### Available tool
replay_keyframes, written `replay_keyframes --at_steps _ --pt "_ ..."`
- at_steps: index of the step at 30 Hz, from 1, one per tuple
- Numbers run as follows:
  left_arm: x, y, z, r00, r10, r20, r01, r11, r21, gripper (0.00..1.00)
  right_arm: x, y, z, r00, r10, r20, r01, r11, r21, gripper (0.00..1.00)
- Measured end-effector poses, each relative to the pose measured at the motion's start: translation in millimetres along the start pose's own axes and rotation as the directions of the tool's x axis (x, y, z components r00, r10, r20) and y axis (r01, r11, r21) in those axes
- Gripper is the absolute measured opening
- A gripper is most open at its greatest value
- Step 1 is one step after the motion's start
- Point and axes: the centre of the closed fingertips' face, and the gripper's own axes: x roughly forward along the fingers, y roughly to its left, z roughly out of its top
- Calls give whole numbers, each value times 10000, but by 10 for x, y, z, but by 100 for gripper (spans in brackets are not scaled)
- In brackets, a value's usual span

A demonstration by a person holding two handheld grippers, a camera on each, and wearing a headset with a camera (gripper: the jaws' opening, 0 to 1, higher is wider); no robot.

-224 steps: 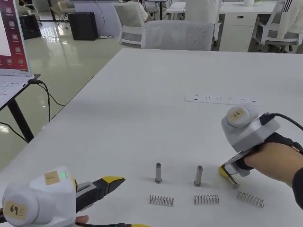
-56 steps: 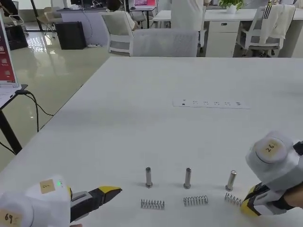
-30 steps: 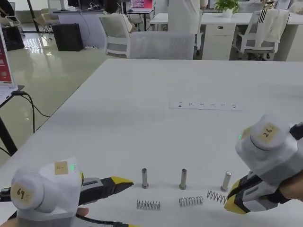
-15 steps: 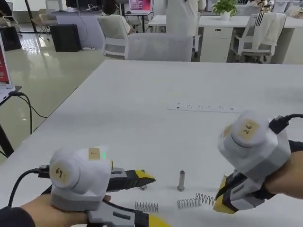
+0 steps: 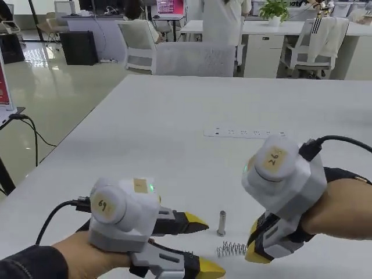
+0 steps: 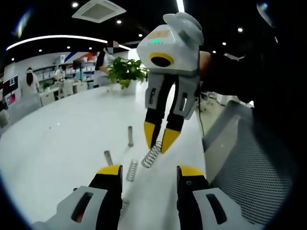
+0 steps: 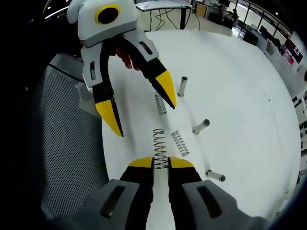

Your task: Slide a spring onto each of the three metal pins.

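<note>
My right gripper (image 7: 161, 164) is shut on one end of a spring (image 7: 159, 143), which sticks out forward from its yellow tips. In the left gripper view the same spring (image 6: 152, 155) hangs slanted below the right gripper (image 6: 161, 139), just above the white table (image 5: 192, 145). My left gripper (image 6: 150, 171) is open with nothing between its jaws, facing the right one at close range. Three short metal pins stand in a row (image 7: 182, 86) (image 7: 200, 126) (image 7: 215, 175). Two loose springs (image 7: 159, 103) (image 7: 180, 142) lie beside them. In the head view one pin (image 5: 221, 223) stands between the left gripper (image 5: 204, 244) and the right gripper (image 5: 254, 251).
A white power strip (image 5: 241, 133) lies further back on the table. A mesh chair (image 5: 195, 58) stands at the far edge, with desks and people behind it. A black cable (image 5: 337, 139) runs from the right gripper.
The right gripper closed on the rightmost spring, lifted it and carried it left toward the middle. The left gripper came in from the lower left until it faced the right one.
</note>
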Motion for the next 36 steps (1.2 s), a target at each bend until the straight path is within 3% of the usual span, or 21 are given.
replay_keyframes --at_steps 10,21,33,36 --pt "42 -41 -24 9999 -48 -135 55 9984 565 23 -2 66 69 9998 111 -162 -119 9987 -498 8" --pt "89 -133 -33 9991 -297 -293 333 9909 1301 14 21 182 67 9977 470 -493 -516 9940 -963 8" --pt "160 -250 -126 9934 -453 -1058 711 9646 2539 5 40 247 60 9951 686 -716 -755 9921 -997 8" --pt "154 -249 -140 9928 -471 -1103 744 9632 2581 4 45 259 52 9946 730 -741 -801 9920 -979 8"
